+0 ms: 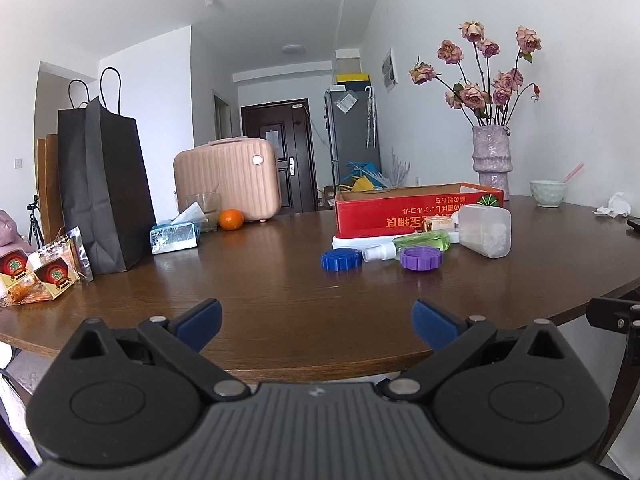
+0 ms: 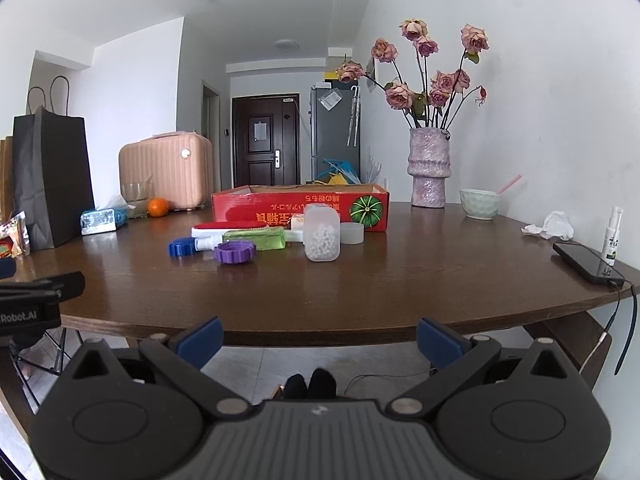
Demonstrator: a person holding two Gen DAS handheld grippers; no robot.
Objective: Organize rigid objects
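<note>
A red cardboard box point(image 1: 404, 211) point(image 2: 256, 206) stands open on the brown table point(image 1: 280, 300) point(image 2: 400, 280). In front of it lie a blue ring cap point(image 1: 341, 259) point(image 2: 182, 247), a purple ring cap point(image 1: 421, 258) point(image 2: 235, 252), a green bottle point(image 1: 424, 239) point(image 2: 256, 238), a small white spray bottle point(image 1: 378, 254) point(image 2: 207, 243) and a frosted jar of white beads point(image 1: 485, 230) point(image 2: 321, 237). My left gripper point(image 1: 316, 322) is open and empty at the table's near edge. My right gripper point(image 2: 319, 338) is open and empty, just off the near edge.
A black paper bag point(image 1: 102, 188), tissue pack point(image 1: 175, 236), orange point(image 1: 231, 219) and pink case point(image 1: 228, 178) stand at the left. A vase of dried roses point(image 2: 428, 172), bowl point(image 2: 479, 203), crumpled tissue point(image 2: 552, 226), phone point(image 2: 586, 262) and spray bottle point(image 2: 613, 236) are at the right.
</note>
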